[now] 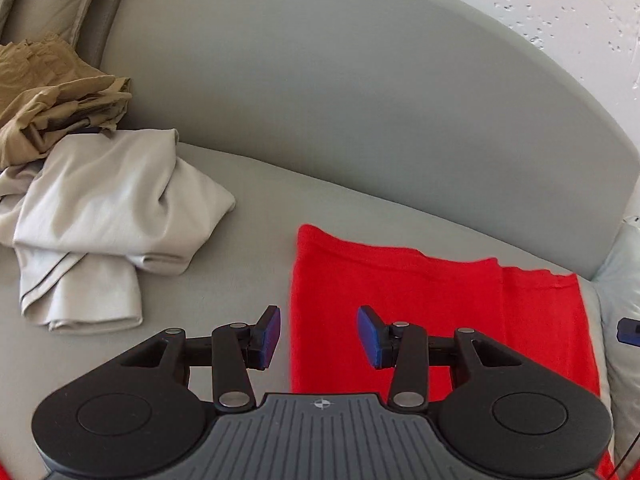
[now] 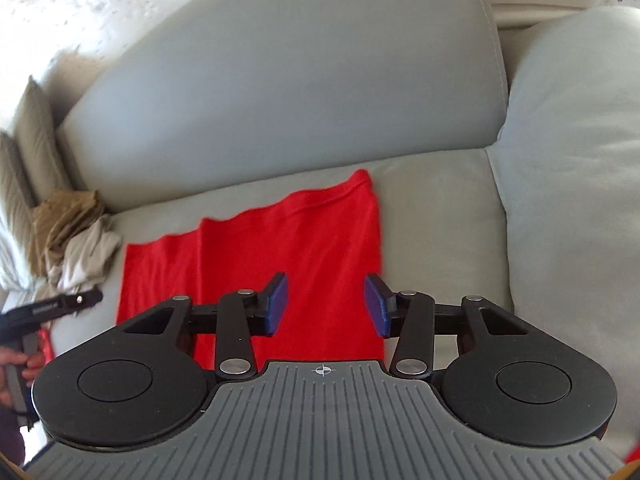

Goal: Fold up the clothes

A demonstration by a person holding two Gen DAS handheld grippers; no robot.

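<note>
A red garment [image 1: 436, 312] lies spread flat on the grey sofa seat [image 1: 224, 264], with a folded layer along one side. In the left wrist view my left gripper [image 1: 318, 338] hovers over the garment's left edge, its blue pads apart and nothing between them. In the right wrist view the same red garment [image 2: 288, 248] stretches across the seat. My right gripper [image 2: 326, 306] stands open above its right edge, with nothing in it. The left gripper's body [image 2: 52, 306] shows at the far left of that view, held by a hand [image 2: 24, 364].
A crumpled light grey garment [image 1: 104, 216] and a tan one [image 1: 52, 92] lie piled at the sofa's left end. The sofa backrest [image 1: 360, 100] rises behind the seat. A large pale cushion [image 2: 572, 180] sits to the right. A textured white wall [image 1: 560, 8] stands behind.
</note>
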